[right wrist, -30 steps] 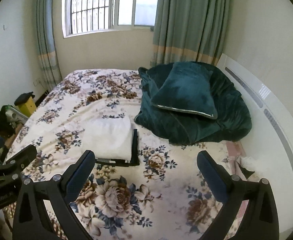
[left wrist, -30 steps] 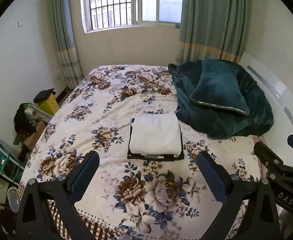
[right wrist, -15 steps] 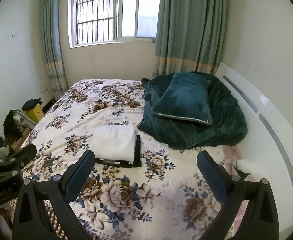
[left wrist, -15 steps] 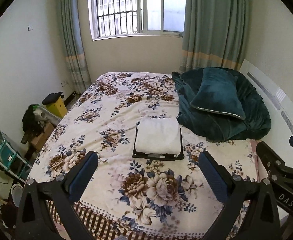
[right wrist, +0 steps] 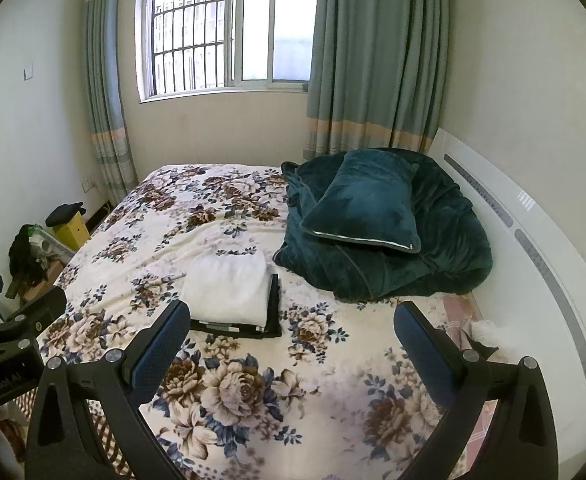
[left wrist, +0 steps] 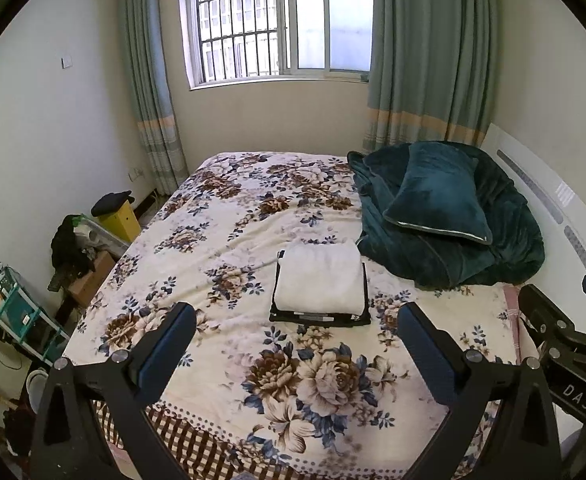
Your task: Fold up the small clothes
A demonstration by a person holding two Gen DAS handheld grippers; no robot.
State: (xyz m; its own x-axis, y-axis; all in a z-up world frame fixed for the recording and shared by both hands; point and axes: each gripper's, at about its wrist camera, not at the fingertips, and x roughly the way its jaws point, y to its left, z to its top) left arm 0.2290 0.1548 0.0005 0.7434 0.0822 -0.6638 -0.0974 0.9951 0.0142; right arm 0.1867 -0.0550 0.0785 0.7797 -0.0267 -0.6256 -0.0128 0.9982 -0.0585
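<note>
Both grippers have drawn back, window now higher in frame | left gripper (left wrist: pixel 295 346) jaws spread, empty | folded white garment (left wrist: pixel 320 277) on dark stack (left wrist: pixel 320 319), centre of bed (left wrist: pixel 229 216) | right gripper (right wrist: pixel 292 344) jaws spread, empty | advice: retreat clear, leave stack undisturbed.

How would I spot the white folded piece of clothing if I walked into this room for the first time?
Start at the bed with the flowery cover under the window. Near its middle, just beside the dark green blanket heap, lies a small neat stack. The white folded garment is its top layer, resting on a black folded piece; it is the only plain white thing on the patterned cover.
</note>
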